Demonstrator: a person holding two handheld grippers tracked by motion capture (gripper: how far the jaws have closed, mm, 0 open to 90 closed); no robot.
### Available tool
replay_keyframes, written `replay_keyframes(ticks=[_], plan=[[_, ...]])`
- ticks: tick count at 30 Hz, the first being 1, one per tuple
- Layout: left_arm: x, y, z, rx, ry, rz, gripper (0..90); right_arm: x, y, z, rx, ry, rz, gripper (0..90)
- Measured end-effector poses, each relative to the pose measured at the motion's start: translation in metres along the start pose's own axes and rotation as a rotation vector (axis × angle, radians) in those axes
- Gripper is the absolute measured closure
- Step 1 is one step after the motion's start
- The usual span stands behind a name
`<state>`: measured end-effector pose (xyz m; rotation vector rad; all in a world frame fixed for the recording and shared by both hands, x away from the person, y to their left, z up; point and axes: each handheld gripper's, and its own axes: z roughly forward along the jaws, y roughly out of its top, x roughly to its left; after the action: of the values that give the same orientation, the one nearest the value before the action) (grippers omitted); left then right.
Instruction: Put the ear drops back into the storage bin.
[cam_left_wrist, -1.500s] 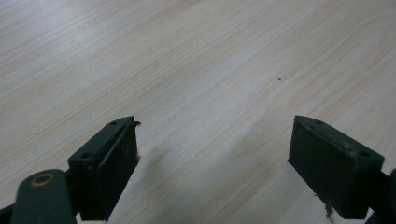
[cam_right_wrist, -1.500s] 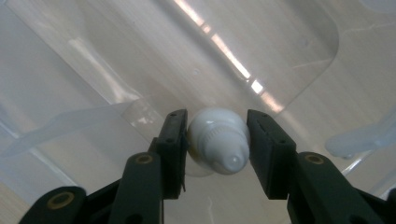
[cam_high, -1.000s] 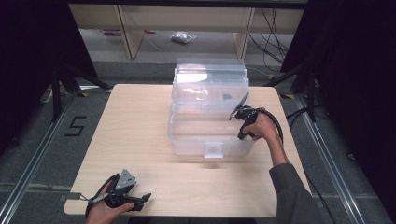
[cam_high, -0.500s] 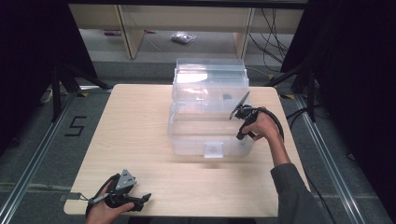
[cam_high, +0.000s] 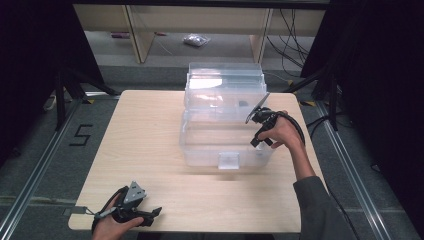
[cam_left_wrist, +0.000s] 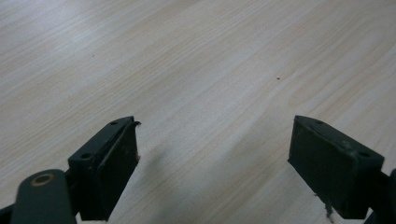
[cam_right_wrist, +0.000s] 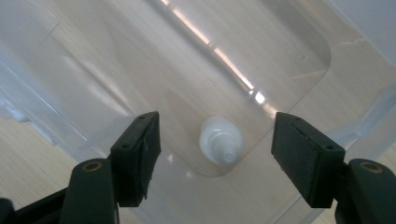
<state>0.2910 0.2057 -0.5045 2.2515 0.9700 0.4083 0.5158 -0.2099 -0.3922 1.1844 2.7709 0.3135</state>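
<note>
High view: the clear plastic bin stands on the desk toward twelve o'clock of its middle, and the right gripper hangs over the bin's rim at about three o'clock, pointing down into it. Right gripper view: its jaws are spread wide with nothing between the pads, and a small white bottle stands upright on the bin's floor in a rounded corner, straight below the gap, untouched. The left gripper lies in the person's hand at the desk's seven o'clock corner, well apart from the bin; in the left gripper view its jaws stand wide apart over bare wood, empty.
</note>
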Motion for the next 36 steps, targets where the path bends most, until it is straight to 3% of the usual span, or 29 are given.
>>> replay_keyframes(ticks=[2, 4, 5, 6, 17, 18, 24, 27, 28, 35, 36], plan=[[0.0, 0.0, 0.0, 0.001, 0.0, -0.001, 15.1, 0.002, -0.001, -0.002, -0.01, -0.005, 0.021, 32.6], [0.0, 0.0, 0.0, 0.001, 0.001, 0.0, 15.1, 0.0, -0.001, -0.003, -0.02, -0.01, -0.006, 31.8], [-0.001, 0.0, 0.002, -0.012, 0.007, -0.015, 15.1, 0.002, -0.001, -0.005, -0.014, -0.011, 0.018, 31.6], [-0.002, 0.0, 0.002, -0.022, 0.008, -0.027, 15.1, 0.002, -0.002, -0.006, -0.023, -0.014, 0.0, 31.5], [-0.002, 0.0, 0.002, -0.025, 0.003, -0.033, 15.1, 0.005, -0.008, -0.014, -0.067, -0.03, 0.006, 29.7], [0.0, 0.0, 0.0, 0.004, 0.002, 0.002, 15.1, 0.005, -0.009, -0.016, -0.07, -0.024, 0.005, 29.6], [-0.002, 0.0, 0.003, -0.024, 0.009, -0.032, 15.1, 0.009, -0.013, -0.023, -0.093, -0.035, 0.008, 28.0], [-0.002, 0.0, 0.003, -0.02, 0.009, -0.03, 15.1, 0.012, -0.016, -0.027, -0.119, -0.023, 0.016, 28.0], [-0.002, 0.0, 0.003, -0.018, 0.009, -0.031, 15.1, 0.012, -0.017, -0.028, -0.135, -0.022, -0.005, 28.0], [-0.002, 0.0, 0.003, -0.018, 0.001, -0.031, 15.1, 0.014, -0.021, -0.031, -0.159, -0.019, -0.006, 27.9], [0.0, 0.0, 0.001, 0.004, 0.0, -0.008, 15.1, 0.016, -0.022, -0.031, -0.149, -0.014, 0.018, 27.8]])
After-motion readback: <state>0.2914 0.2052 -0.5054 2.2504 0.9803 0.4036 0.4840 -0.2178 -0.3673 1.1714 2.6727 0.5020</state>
